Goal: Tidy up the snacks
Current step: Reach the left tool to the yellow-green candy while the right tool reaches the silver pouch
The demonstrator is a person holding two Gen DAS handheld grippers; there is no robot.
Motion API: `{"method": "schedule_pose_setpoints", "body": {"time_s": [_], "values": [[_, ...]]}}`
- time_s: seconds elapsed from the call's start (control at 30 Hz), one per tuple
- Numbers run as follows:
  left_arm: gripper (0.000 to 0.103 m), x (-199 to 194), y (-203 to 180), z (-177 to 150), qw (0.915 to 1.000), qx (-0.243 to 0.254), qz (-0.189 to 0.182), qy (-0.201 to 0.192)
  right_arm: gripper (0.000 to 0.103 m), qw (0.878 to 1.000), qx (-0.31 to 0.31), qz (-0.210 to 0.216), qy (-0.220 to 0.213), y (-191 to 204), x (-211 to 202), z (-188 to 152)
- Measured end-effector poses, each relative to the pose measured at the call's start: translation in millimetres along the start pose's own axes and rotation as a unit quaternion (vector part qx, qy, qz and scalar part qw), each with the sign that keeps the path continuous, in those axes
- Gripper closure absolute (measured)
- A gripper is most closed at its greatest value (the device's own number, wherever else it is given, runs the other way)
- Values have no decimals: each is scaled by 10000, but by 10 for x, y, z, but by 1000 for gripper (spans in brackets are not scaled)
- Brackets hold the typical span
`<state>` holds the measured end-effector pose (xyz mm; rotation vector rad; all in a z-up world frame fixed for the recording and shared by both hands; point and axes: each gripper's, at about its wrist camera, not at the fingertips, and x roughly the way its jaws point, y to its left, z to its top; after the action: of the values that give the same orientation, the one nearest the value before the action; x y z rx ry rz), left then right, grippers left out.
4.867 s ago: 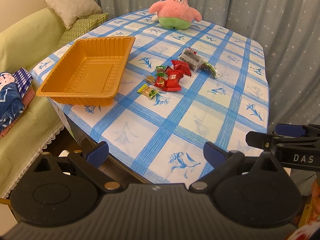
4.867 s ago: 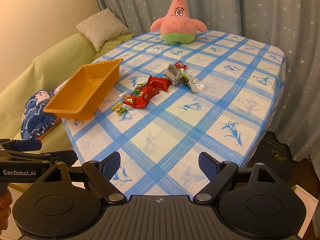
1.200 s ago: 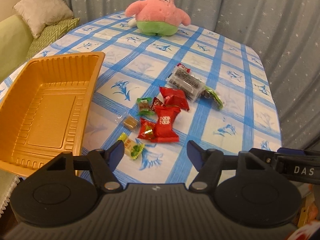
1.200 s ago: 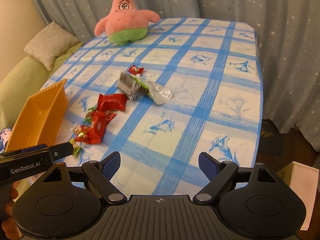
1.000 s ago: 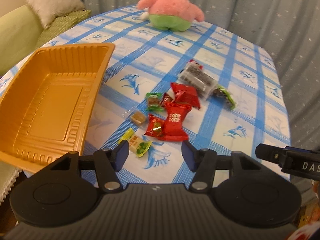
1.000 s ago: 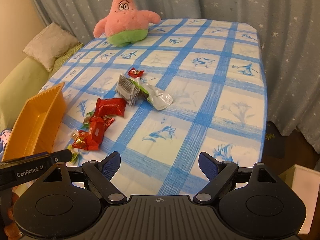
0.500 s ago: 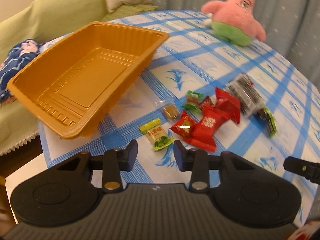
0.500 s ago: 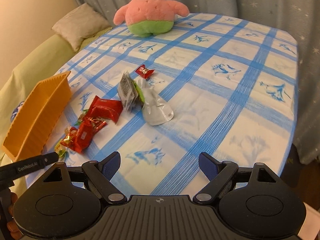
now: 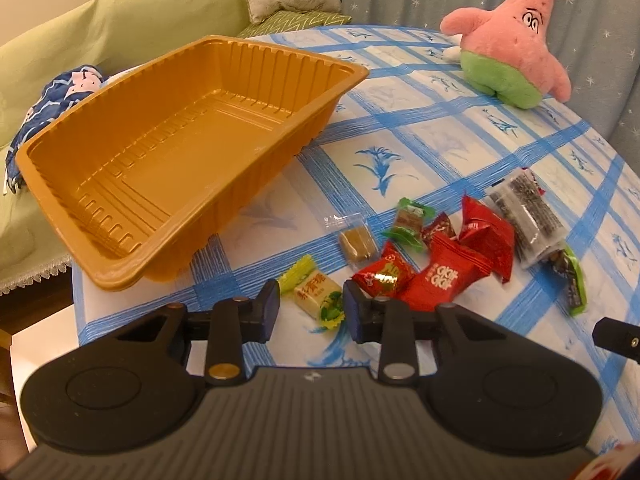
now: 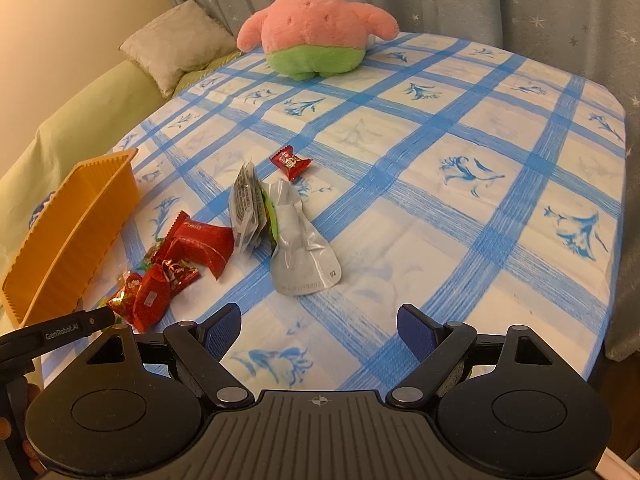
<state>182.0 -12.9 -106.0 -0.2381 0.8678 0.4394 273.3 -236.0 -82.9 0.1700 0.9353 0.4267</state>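
Observation:
An empty orange tray (image 9: 168, 168) sits at the table's left edge; it also shows in the right wrist view (image 10: 72, 232). Beside it lies a cluster of snacks: a yellow-green candy (image 9: 316, 292), a brown sweet in clear wrap (image 9: 357, 242), a green-wrapped sweet (image 9: 408, 220), red packets (image 9: 452, 272), a dark clear packet (image 9: 528, 212). My left gripper (image 9: 310, 312) is partly open, its fingers either side of the yellow-green candy without touching it. My right gripper (image 10: 320, 334) is open and empty, short of a silver pouch (image 10: 300, 248) and a small red candy (image 10: 290, 162).
A pink and green star plush (image 10: 316, 28) sits at the far end of the blue-checked tablecloth (image 10: 460, 200). A green sofa (image 9: 80, 40) with cushions and a blue patterned cloth (image 9: 60, 96) lies left of the table. Starred curtains hang behind.
My left gripper has come down and forward to the yellow-green candy and its jaws have narrowed around it. My right gripper has moved closer over the table, still wide open.

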Motion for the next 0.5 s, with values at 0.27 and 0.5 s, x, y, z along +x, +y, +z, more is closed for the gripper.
{"method": "schedule_pose_setpoints", "body": {"time_s": [0.27,0.5], "values": [[71,57,-9,60,10000,-82,-44,24,18,10000,-54,17,45,-14,102,99],[72,64,29,80,9990,-356,-211,159,18,9999,-49,11,103,-41,171,137]]}}
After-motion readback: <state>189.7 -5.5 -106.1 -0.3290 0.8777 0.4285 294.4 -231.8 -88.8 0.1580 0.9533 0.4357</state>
